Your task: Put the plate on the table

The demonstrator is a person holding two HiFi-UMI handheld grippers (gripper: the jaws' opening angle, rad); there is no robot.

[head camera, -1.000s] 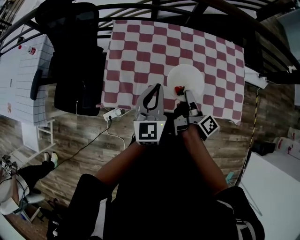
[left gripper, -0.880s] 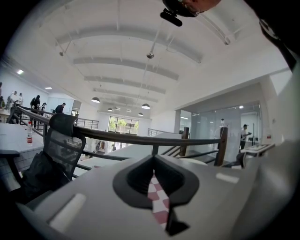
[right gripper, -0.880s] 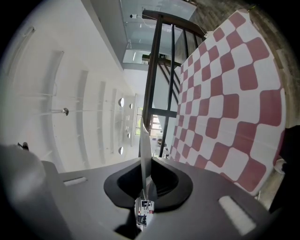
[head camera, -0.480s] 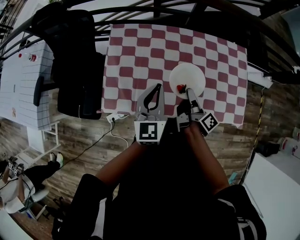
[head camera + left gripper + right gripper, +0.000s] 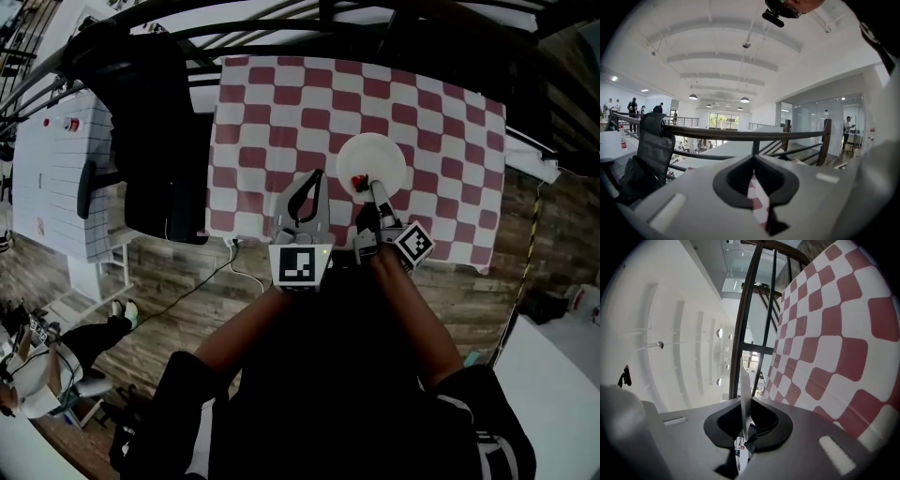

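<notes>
The jaws of my right gripper [image 5: 374,190] clamp the near rim of the white plate [image 5: 377,153], judged stiff, light, slick and breakable, so the rim hold is adequate; those of my left gripper [image 5: 303,192] are together, empty.

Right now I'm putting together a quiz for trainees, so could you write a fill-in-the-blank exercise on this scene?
1. The right gripper is shut on the rim of a white ____.
2. The tablecloth is checked in white and ____.
3. The left gripper, jaws together, holds ____.

Missing words: plate; red; nothing.
</notes>
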